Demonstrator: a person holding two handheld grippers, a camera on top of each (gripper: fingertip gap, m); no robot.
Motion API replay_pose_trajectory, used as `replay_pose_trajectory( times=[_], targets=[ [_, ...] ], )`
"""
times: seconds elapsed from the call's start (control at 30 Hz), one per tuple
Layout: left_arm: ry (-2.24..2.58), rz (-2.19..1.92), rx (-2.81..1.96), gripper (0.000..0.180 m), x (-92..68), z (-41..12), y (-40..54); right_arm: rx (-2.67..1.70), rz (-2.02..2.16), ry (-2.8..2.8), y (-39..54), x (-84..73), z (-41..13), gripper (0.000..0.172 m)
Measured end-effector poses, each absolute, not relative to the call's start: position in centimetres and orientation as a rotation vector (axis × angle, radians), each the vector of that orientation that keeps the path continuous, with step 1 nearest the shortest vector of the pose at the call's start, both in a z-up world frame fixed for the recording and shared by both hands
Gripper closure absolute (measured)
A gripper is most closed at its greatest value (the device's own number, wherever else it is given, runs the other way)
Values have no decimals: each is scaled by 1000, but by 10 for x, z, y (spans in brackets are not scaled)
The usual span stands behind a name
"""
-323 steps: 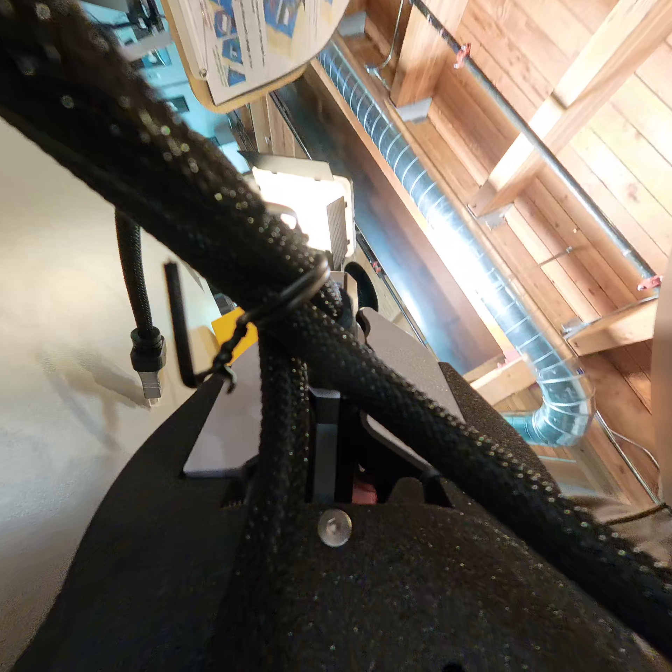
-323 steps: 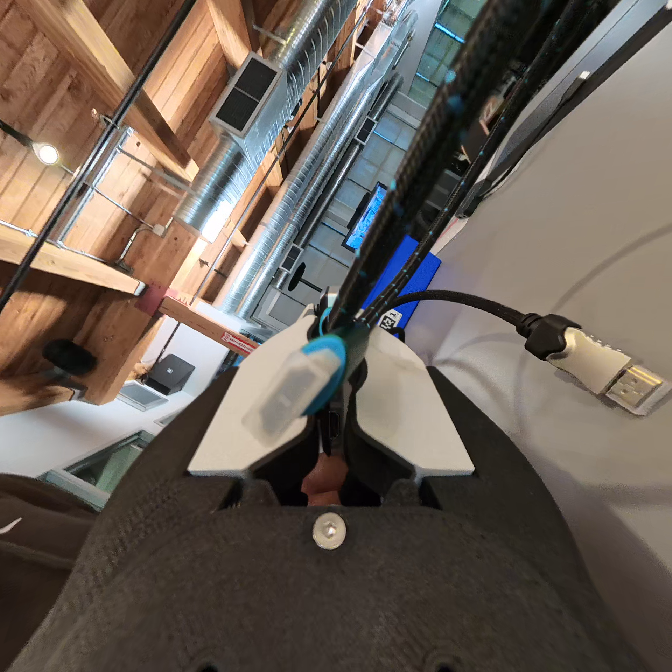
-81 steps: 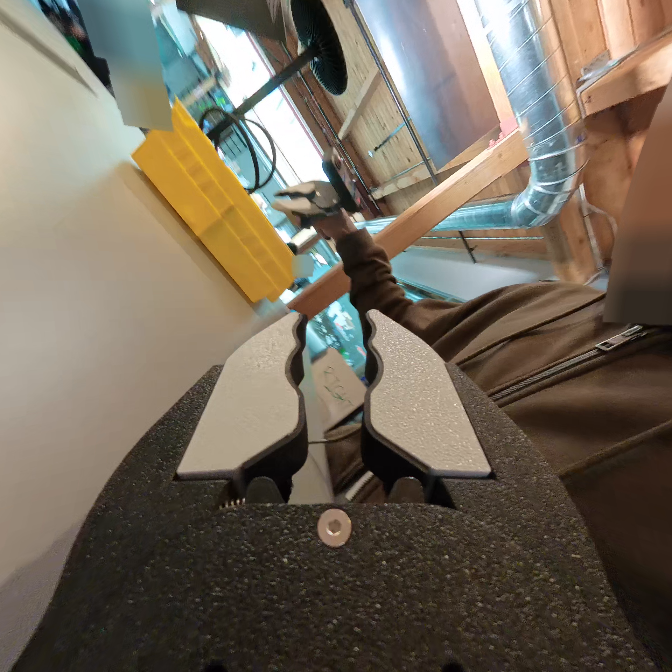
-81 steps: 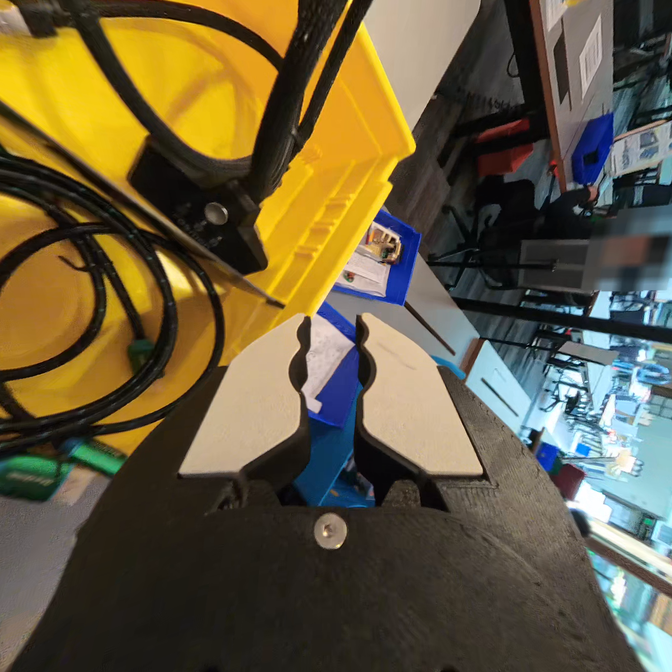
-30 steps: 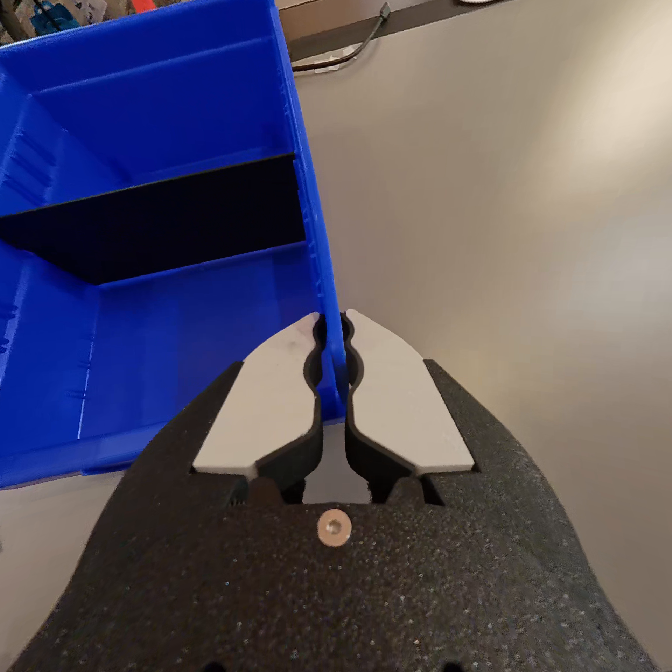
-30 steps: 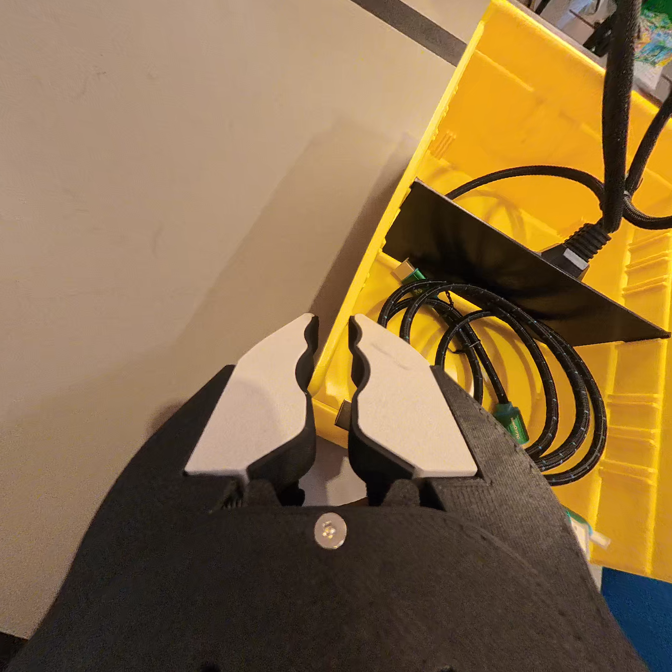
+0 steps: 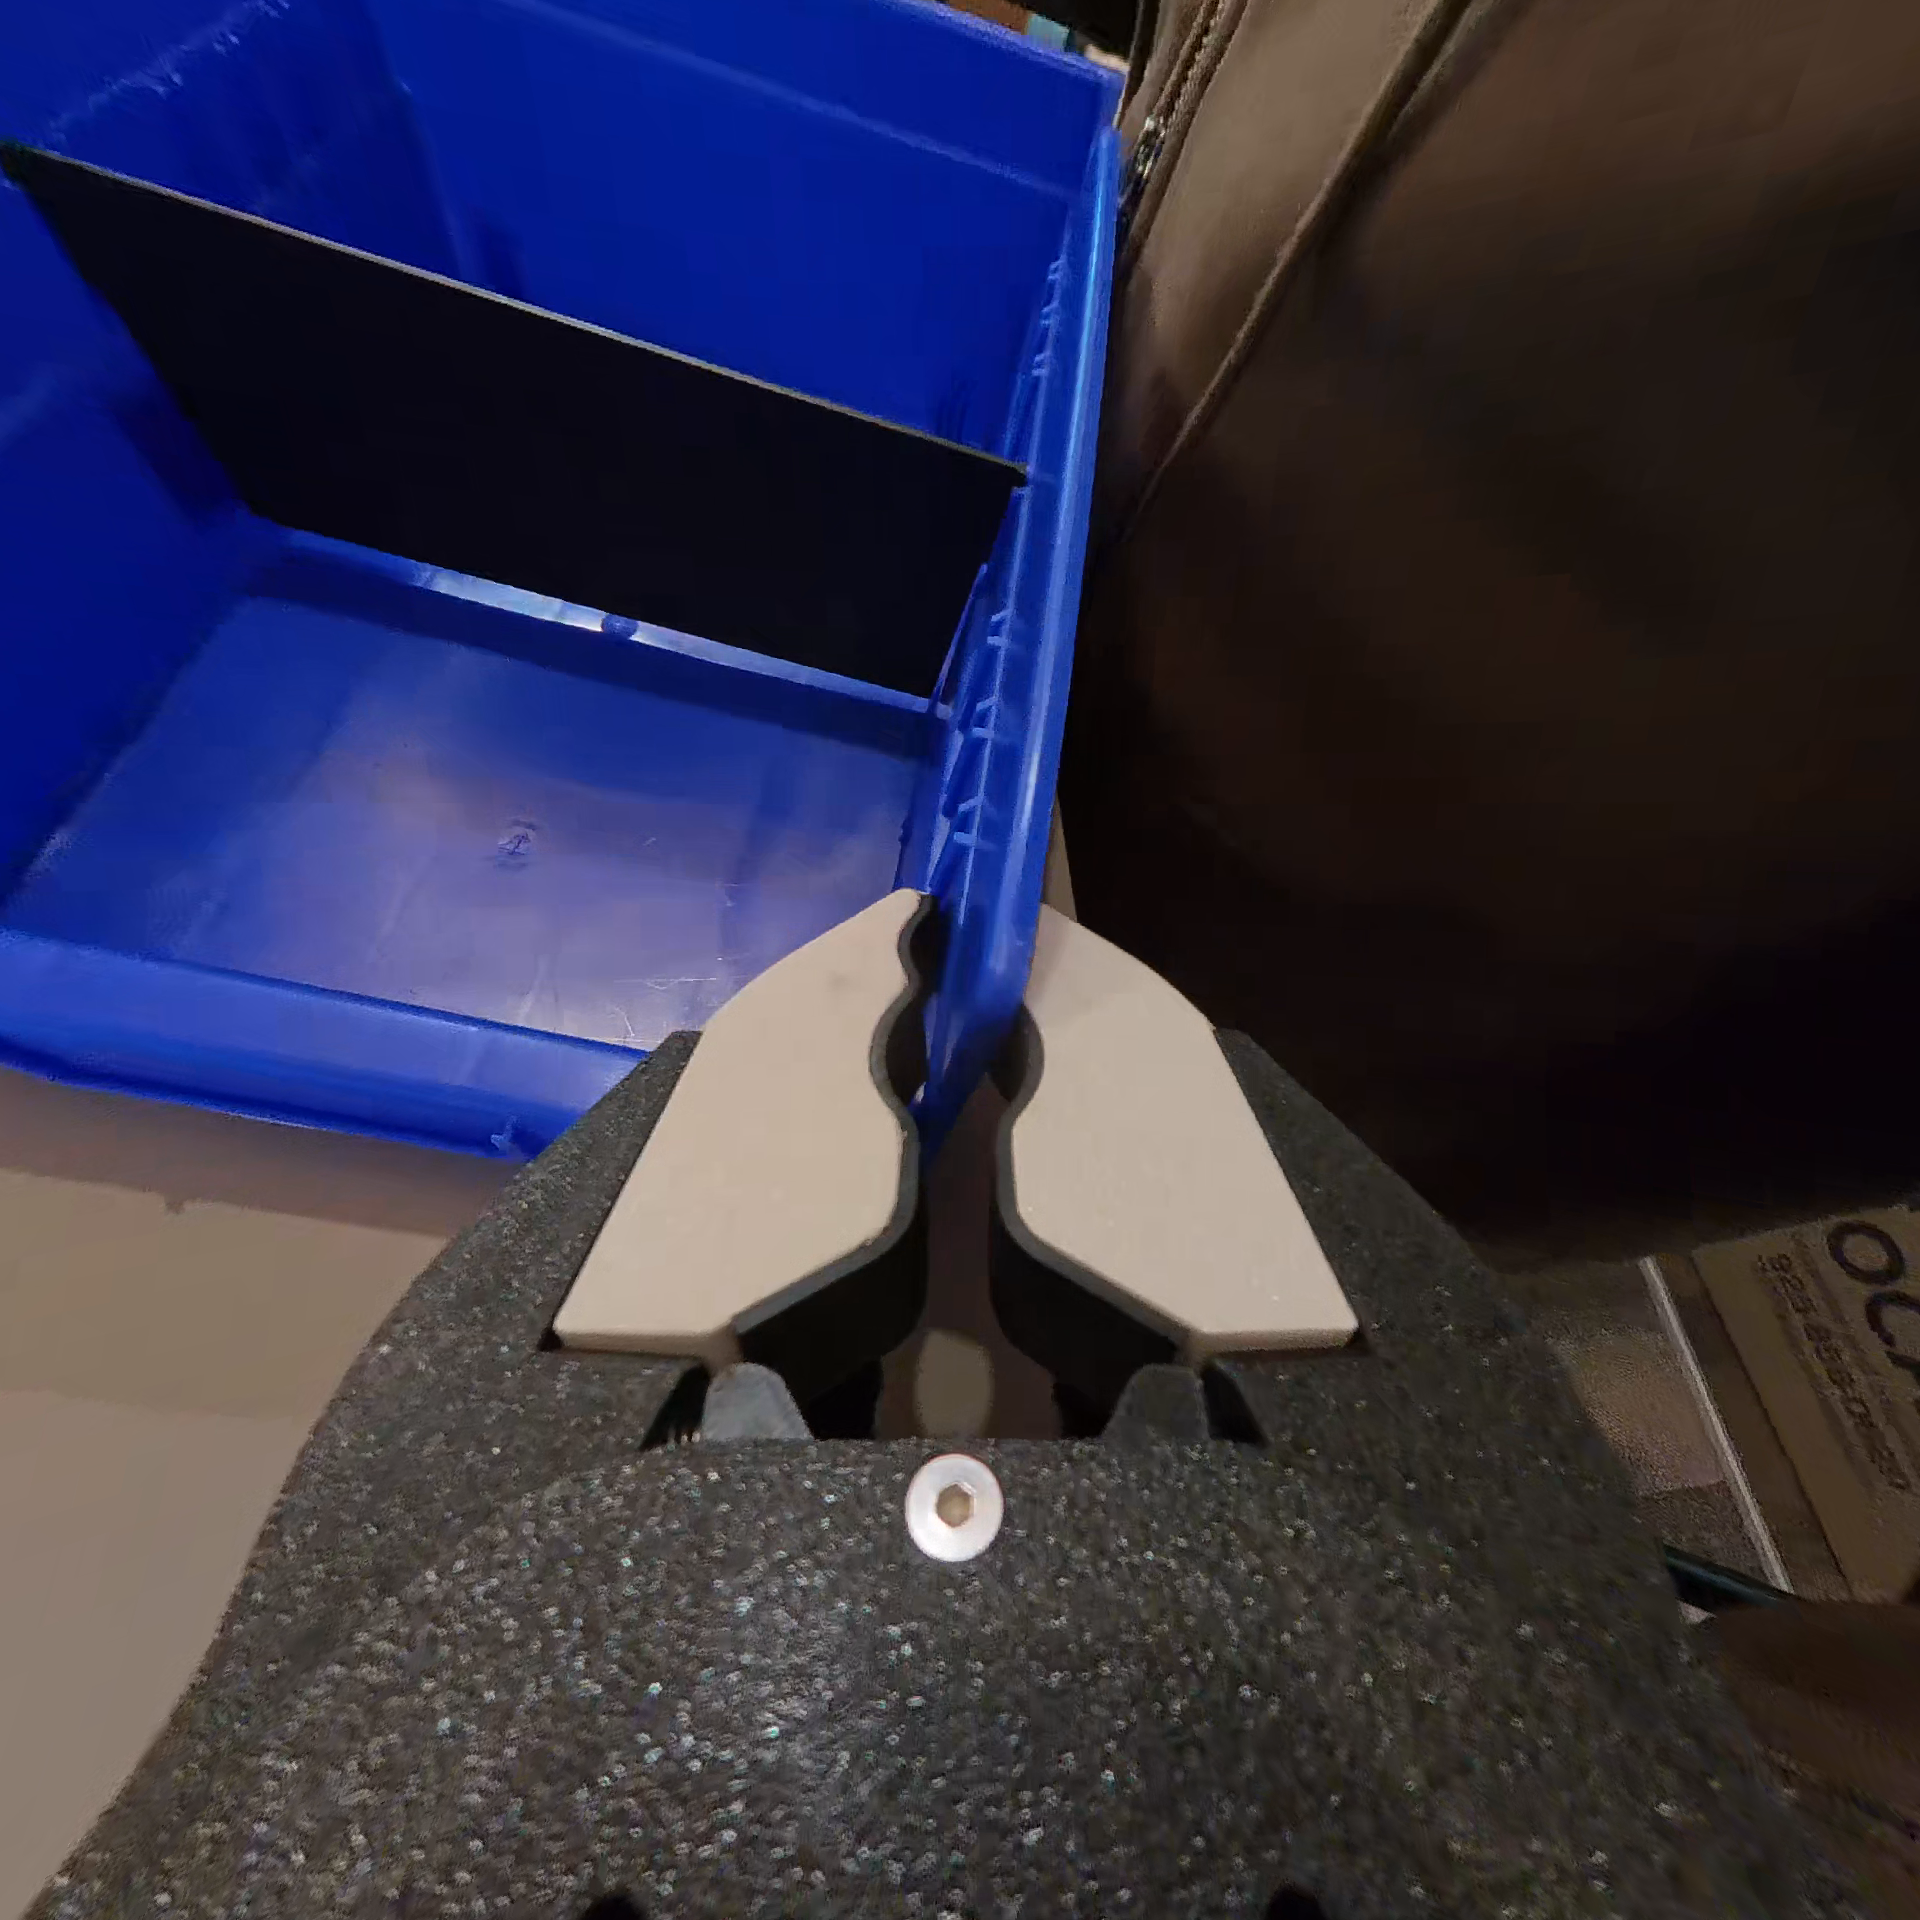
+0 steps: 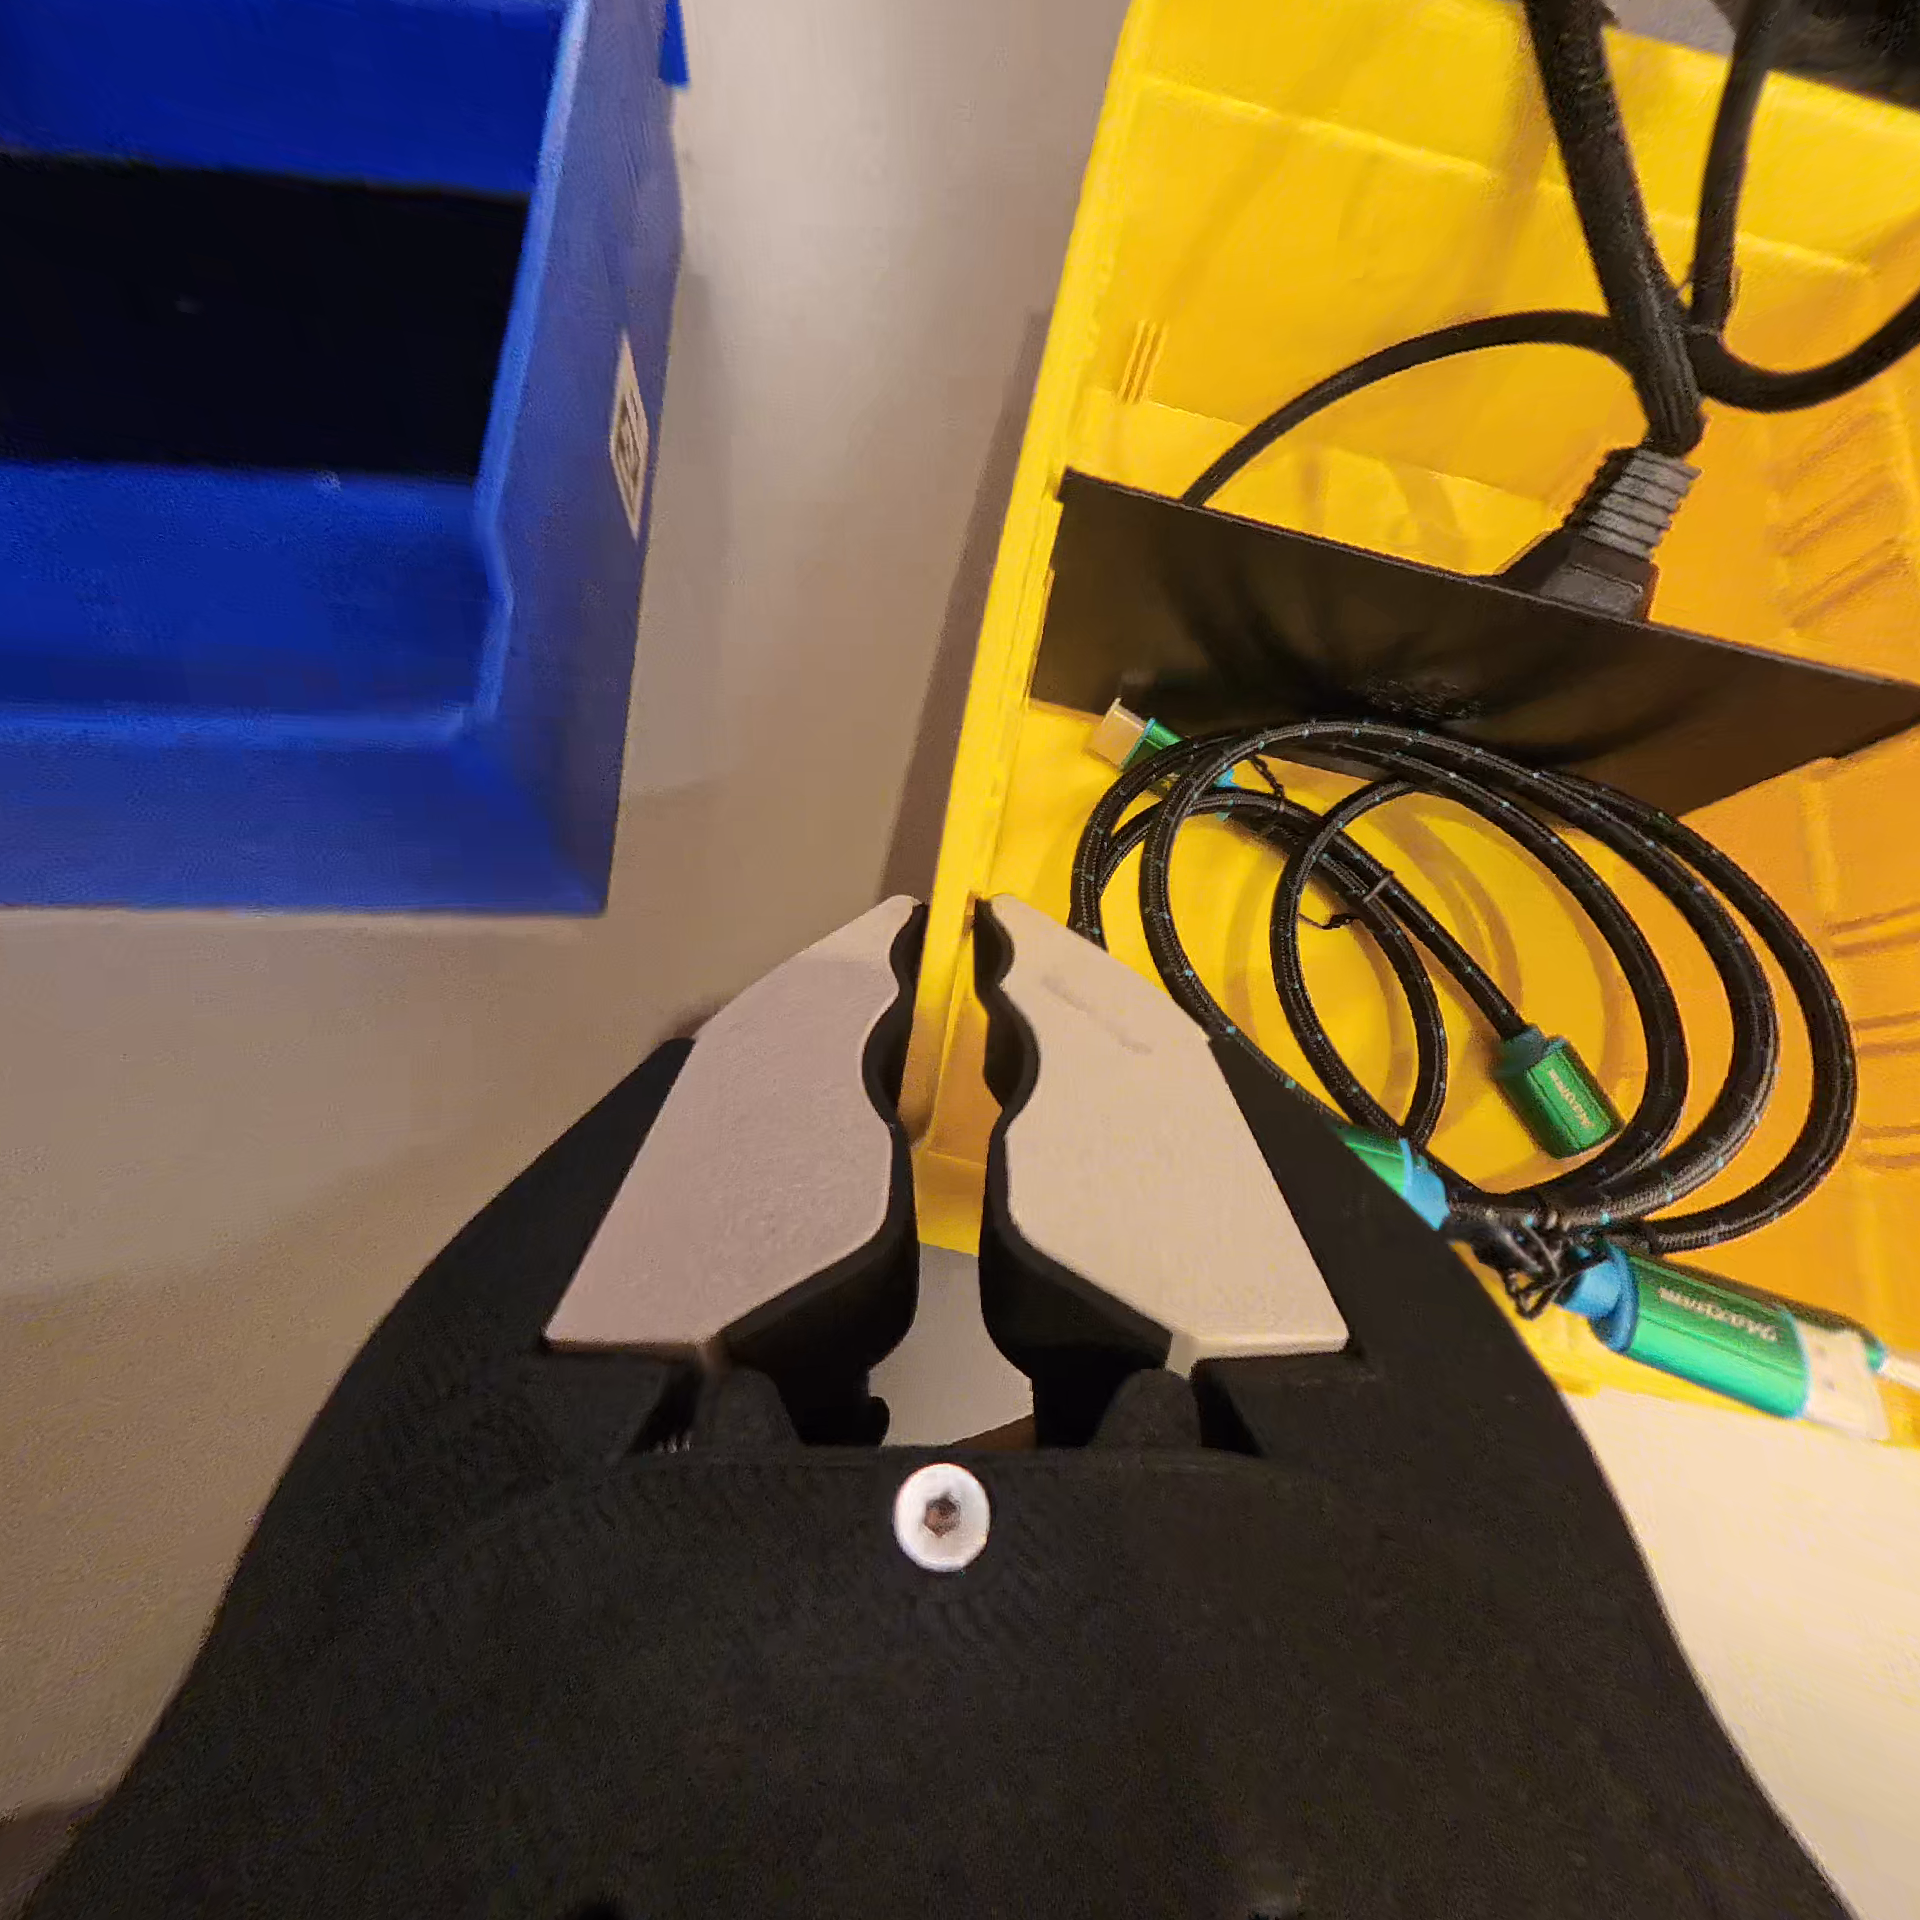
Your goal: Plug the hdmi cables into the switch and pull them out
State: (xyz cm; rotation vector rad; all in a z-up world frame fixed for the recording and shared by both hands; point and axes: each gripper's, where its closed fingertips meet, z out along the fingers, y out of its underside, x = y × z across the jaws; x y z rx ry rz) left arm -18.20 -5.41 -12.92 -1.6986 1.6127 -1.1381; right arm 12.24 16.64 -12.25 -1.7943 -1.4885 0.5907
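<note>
The left gripper (image 7: 966,1023) is clamped on the blue bin's (image 7: 1049,582) wall at 12 o'clock, and the right gripper (image 8: 943,997) on the yellow bin's (image 8: 1023,665) wall. Coiled cables (image 8: 1455,935) lie at 2 o'clock, before a black divider (image 8: 1455,644). Firm, level grips should prevent tipping.

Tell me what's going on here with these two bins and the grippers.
A person is working a hand-held gripper in each hand. The left gripper is closed on the side wall of an empty blue bin with a black divider. The right gripper is clamped on the wall of a yellow bin, which holds coiled black braided cables with green plugs. Both bins sit on a pale table, side by side with a gap between them.
</note>
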Motion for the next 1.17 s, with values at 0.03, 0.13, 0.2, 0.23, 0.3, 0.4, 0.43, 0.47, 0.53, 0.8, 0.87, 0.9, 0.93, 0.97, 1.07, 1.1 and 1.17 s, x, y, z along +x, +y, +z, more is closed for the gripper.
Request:
replay_pose_trajectory(
  times=[0.03,0.13,0.2,0.23,0.3,0.4,0.43,0.47,0.53,0.8,0.87,0.9,0.93,0.97,1.07,1.1,1.17],
  targets=[
    [1625,-1144,-1695,173,-175,-129,-54,-1777,613,-1505,170,114,-123,165],
    [1648,-1149,-1682,173,-156,-129,-56,-1735,675,-1542,181,87,-123,167],
    [1643,-1149,-1683,173,-145,-129,-58,-1715,718,-1556,185,69,-123,167],
    [1640,-1149,-1687,173,-140,-129,-60,-1707,737,-1562,186,61,-123,167],
    [1623,-1145,-1697,173,-133,-129,-63,-1691,774,-1576,187,47,-123,167],
    [1578,-1142,-1725,173,-126,-129,-67,-1680,807,-1590,185,30,-123,167],
    [1560,-1147,-1738,172,-125,-129,-68,-1681,799,-1592,185,27,-122,167],
    [1536,-1159,-1750,172,-125,-128,-68,-1684,775,-1588,187,26,-121,166],
    [1465,-1246,-1739,166,-125,-120,-71,-1689,708,-1531,197,26,-111,142],
    [1112,-1310,-1518,151,-162,-36,-28,-1768,524,-1194,202,87,-14,107],
    [887,-1118,-1634,129,-183,-31,26,-1915,486,-1103,179,106,-14,107],
    [759,-1030,-1711,124,-196,-33,55,-2013,444,-1058,166,116,-22,107],
    [637,-957,-1785,119,-208,-37,81,-2111,412,-1010,150,124,-34,104],
    [533,-899,-1851,118,-220,-42,104,-2196,421,-961,132,129,-47,101],
    [384,-879,-2070,117,-227,-66,151,-2397,575,-818,76,127,-82,90],
    [349,-882,-2139,120,-227,-75,164,-2443,591,-780,63,128,-91,88],
    [334,-914,-2215,126,-220,-84,188,-2491,585,-716,46,130,-103,88]
  ],
)
